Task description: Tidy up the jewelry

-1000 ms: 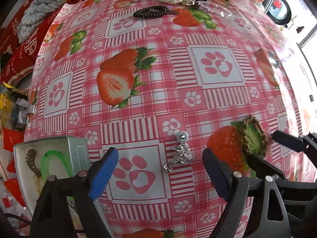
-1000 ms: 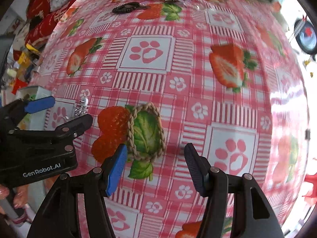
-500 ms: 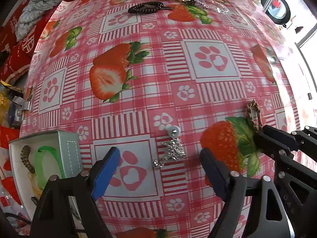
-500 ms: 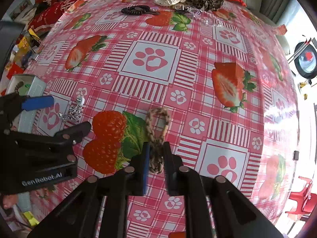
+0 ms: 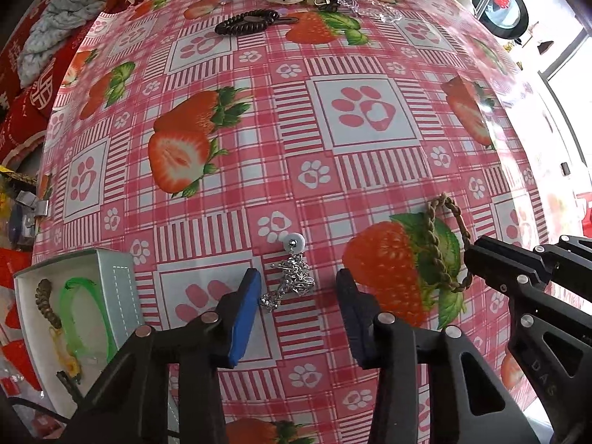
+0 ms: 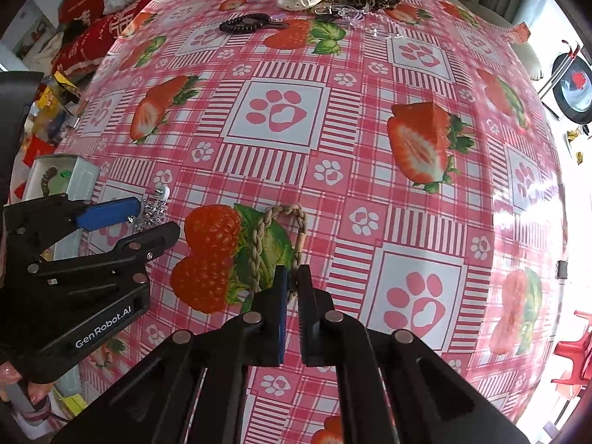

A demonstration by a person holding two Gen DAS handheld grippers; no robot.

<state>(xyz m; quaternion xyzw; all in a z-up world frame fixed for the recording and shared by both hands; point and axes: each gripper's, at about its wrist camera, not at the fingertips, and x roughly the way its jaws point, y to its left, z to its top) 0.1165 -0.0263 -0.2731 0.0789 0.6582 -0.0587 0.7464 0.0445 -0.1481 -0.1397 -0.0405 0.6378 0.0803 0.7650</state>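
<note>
Now, both grippers are down on the pink strawberry-print tablecloth (image 5: 370,170) at once. The left gripper (image 5: 296,296) points straight down, jaws half open and closing around the tangled silver chain with its white disc charm (image 5: 294,277); the blue pad touches the chain's tail, the other pad stands clear. To do this well, I'd say centre the jaws over the bunched middle, not the loose tail, so nothing slips out. The right gripper (image 6: 292,288) is clamped tight on the near end of the braided tan rope bracelet (image 6: 281,236), which lies on the cloth. The small open white box (image 5: 122,296), already holding a green band, waits just left.
</note>
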